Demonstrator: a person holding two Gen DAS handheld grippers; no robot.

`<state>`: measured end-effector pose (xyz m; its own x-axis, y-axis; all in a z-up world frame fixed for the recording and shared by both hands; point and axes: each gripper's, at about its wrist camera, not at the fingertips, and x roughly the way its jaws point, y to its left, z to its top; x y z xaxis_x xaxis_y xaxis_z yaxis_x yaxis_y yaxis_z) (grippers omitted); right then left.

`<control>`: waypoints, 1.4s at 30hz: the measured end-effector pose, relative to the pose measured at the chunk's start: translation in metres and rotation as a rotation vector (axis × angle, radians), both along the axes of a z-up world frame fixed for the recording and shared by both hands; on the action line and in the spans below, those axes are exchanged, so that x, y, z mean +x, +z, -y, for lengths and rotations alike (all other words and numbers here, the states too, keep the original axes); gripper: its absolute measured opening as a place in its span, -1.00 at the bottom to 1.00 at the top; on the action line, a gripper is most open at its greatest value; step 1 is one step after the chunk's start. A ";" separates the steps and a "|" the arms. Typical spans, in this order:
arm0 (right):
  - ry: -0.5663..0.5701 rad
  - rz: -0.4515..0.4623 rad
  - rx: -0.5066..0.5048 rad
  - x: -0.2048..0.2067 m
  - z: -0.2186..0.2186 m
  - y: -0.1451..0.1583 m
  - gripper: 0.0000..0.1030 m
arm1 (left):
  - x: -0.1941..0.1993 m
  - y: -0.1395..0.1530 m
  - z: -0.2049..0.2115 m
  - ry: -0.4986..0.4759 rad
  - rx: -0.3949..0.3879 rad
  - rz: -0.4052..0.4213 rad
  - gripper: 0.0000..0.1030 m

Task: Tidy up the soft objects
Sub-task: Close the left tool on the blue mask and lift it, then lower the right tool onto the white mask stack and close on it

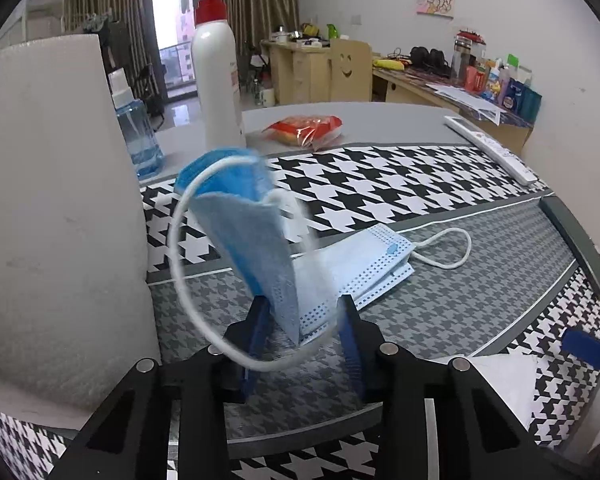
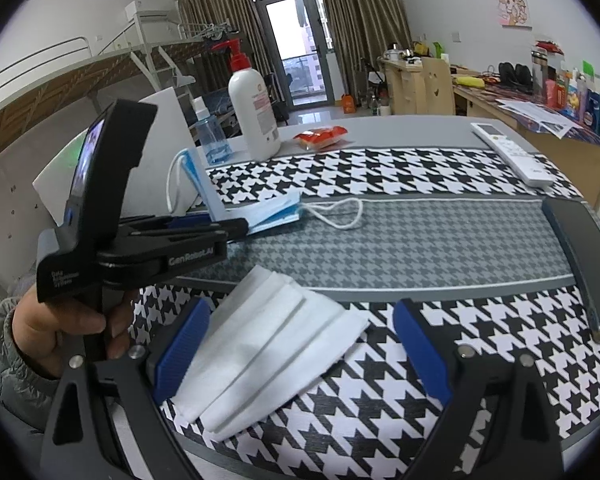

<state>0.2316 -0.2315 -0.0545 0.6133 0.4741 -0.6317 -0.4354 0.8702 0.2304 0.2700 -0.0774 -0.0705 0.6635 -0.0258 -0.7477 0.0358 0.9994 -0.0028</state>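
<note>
A blue face mask stands up between my left gripper's blue fingers, blurred, its white ear loop hanging to the left. The jaws stand slightly apart around its lower edge; whether they pinch it is unclear. A second blue mask lies flat on the grey strip of the houndstooth mat just beyond. The right wrist view shows both masks by the left gripper. My right gripper is open, its fingers on either side of a white pleated mask lying at the mat's front edge.
A white foam block stands close on the left. A blue spray bottle, a white pump bottle and a red snack packet stand behind. A white remote and a dark phone lie at the right.
</note>
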 end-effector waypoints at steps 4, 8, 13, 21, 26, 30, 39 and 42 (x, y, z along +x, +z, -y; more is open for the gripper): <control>0.005 -0.010 -0.004 -0.002 -0.003 -0.001 0.85 | 0.004 -0.002 -0.001 -0.004 -0.015 -0.016 -0.66; 0.017 -0.004 -0.026 -0.006 -0.009 0.000 0.85 | 0.006 -0.002 -0.001 -0.008 -0.020 -0.013 -0.85; 0.017 -0.006 -0.053 -0.012 -0.017 0.000 0.85 | 0.002 0.002 -0.002 -0.032 -0.051 0.014 -0.92; -0.004 -0.017 -0.074 -0.019 -0.021 0.002 0.85 | -0.014 0.015 -0.002 -0.103 -0.113 0.090 -0.92; -0.012 -0.029 -0.104 -0.020 -0.029 0.001 0.85 | -0.023 0.026 -0.005 -0.107 -0.125 0.160 -0.92; -0.016 -0.025 -0.128 -0.021 -0.034 0.001 0.85 | -0.030 0.029 -0.006 -0.109 -0.114 0.188 -0.92; -0.041 -0.050 -0.230 -0.016 -0.045 -0.009 0.48 | -0.037 0.036 -0.015 -0.099 -0.138 0.225 -0.92; -0.043 -0.062 -0.245 -0.015 -0.047 -0.010 0.32 | -0.041 0.038 -0.017 -0.091 -0.137 0.241 -0.92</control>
<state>0.2162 -0.1842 -0.0649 0.5859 0.2765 -0.7618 -0.3888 0.9206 0.0351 0.2294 -0.0602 -0.0328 0.8118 -0.1830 -0.5546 0.1411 0.9830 -0.1178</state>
